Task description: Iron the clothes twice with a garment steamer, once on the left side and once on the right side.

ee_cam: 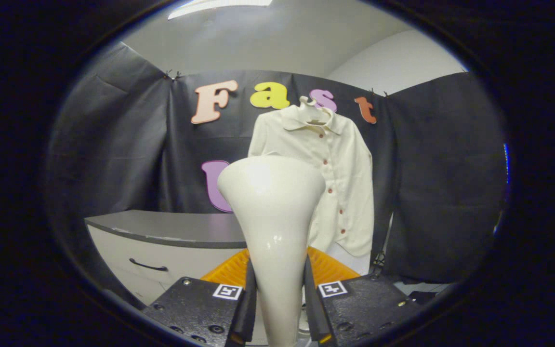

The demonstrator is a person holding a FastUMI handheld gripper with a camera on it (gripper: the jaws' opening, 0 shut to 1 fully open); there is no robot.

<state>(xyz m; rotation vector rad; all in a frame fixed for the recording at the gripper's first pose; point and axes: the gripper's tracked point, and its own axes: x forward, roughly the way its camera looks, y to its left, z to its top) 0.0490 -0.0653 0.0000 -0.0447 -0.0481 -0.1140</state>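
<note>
A white garment steamer (272,212) rises between my fingers, its narrow handle clamped low down and its wide head flaring upward. My gripper (280,294) is shut on that handle, both fingers pressing its sides. Beyond the steamer head hangs a cream button-up shirt (340,173) on a white hanger (312,112) against the black cloth wall. The shirt's left side is partly hidden behind the steamer head. The head sits a good distance short of the fabric.
A white cabinet with a grey top (171,229) and a drawer handle (148,265) stands to the left, below the shirt. An orange ribbed thing (328,270) lies just behind my fingers. Black cloth closes both sides.
</note>
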